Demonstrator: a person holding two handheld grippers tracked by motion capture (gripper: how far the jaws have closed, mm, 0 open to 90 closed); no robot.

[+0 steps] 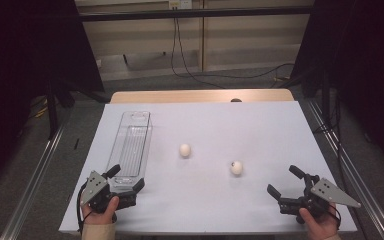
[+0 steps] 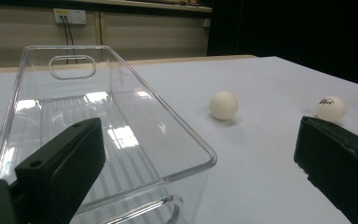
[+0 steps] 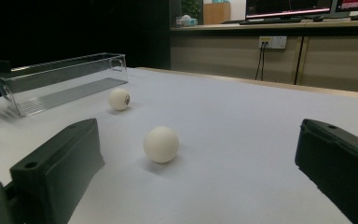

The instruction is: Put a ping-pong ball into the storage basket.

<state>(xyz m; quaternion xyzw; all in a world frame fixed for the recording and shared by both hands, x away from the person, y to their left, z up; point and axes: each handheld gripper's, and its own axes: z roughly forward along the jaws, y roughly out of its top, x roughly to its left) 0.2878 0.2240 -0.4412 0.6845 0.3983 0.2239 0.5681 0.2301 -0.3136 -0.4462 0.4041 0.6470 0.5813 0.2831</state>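
Right hand-held gripper (image 1: pixel 281 182), jaws wide and empty, faces the near ball (image 3: pixel 161 144) on the bench (image 1: pixel 205 210); I centre it before closing. Left hand-held gripper (image 1: pixel 128 178), also open, straddles the bin's (image 2: pixel 121 93) near corner.

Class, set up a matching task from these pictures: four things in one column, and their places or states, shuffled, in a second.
Things:
1. clear bin
2. printed ball
3. plain ball
4. left gripper

Places or states:
A. open, at the bin's near end
B. empty, lying lengthwise on the left
C. nearer the right gripper
D. mid-table, beside the bin

Pairs: 1-B, 2-C, 3-D, 4-A
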